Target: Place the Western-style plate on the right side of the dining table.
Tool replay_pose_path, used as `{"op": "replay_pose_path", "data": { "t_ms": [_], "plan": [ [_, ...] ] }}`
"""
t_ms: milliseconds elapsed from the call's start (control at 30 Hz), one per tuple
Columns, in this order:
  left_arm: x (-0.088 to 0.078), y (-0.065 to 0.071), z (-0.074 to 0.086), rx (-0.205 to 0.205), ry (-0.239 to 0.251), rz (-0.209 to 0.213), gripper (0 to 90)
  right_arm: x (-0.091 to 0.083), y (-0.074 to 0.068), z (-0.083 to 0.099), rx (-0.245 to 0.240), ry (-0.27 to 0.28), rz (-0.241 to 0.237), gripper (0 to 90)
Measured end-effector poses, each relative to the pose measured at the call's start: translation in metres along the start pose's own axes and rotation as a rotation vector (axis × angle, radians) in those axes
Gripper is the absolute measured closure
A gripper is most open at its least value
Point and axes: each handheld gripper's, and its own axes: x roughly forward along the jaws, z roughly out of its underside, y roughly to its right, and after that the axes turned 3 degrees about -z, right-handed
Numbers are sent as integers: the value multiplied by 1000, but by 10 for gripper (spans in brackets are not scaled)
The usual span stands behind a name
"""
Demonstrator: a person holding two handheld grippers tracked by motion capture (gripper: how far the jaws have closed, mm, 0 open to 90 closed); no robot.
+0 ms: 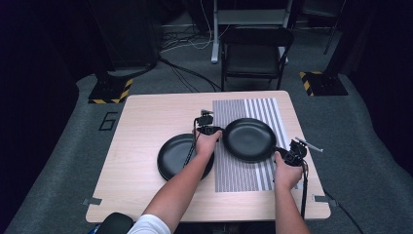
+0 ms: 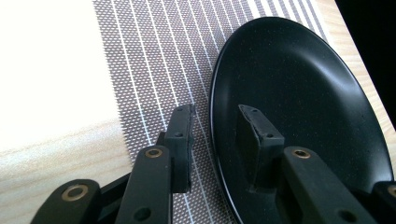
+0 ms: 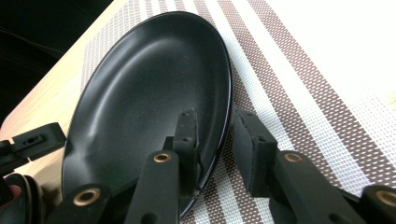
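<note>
High view: I straddle the mat's plate rim with both grippers, jaws slack, unclamped; stiff, slick, breakable.

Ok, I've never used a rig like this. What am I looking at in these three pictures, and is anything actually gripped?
There is no robot arm: a person holds a two-jaw hand tool in each hand. The wide picture comes from a camera above the table. The other two come from cameras riding on each tool, looking along its black jaws. A striped mat lies on the table with a black plate on it. A second black plate sits on the bare wood beside it. The left gripper and right gripper each straddle opposite rims of the plate on the mat. Gaps show beside the rim, so nothing is clamped.
</note>
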Motion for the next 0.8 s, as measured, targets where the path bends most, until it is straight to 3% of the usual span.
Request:
{"op": "replay_pose_path", "data": {
  "t_ms": [333,567,700,800],
  "plan": [
    [-16,-3,1,8,34,11,650,-4,-1,4,-34,-12,12,688],
    [-29,-11,1,6,68,14,641,-12,-2,1,-60,15,-16,660],
    [-37,-20,-1,-28,87,25,638,-16,-2,1,-79,12,-31,661],
    [-45,-26,-1,-30,103,25,637,-18,-2,-1,-80,14,-29,663]
  ]
}}
